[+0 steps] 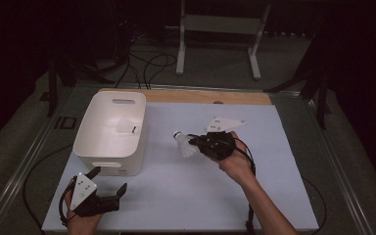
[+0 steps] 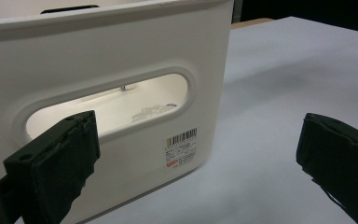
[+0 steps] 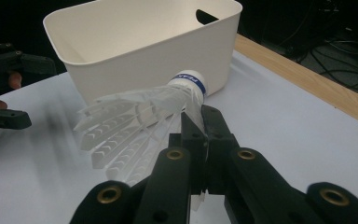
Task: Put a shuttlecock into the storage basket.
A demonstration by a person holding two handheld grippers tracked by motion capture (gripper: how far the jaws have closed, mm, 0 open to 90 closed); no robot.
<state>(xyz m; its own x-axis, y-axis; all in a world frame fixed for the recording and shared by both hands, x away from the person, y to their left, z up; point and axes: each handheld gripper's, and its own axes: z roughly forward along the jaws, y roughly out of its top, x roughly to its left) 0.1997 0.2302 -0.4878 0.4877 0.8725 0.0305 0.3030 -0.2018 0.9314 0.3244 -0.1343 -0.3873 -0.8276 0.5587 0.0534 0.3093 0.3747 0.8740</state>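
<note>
Right gripper view shows the right gripper (image 3: 195, 122) with jaws pinching the shuttlecock (image 3: 140, 122) by its feathers, cork pointing toward the white bin (image 3: 121, 60) at far left. The left gripper (image 1: 108, 182), jaws spread, rests near the bin on the tabletop (image 1: 186, 196).

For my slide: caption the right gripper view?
Right gripper shut on white feathered shuttlecock, white plastic bin beyond.

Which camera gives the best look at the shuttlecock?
The right gripper view: the shuttlecock is close up, its feather skirt pinched in the right tool. The high view shows it small and distant; the left gripper view faces the white bin instead.
</note>
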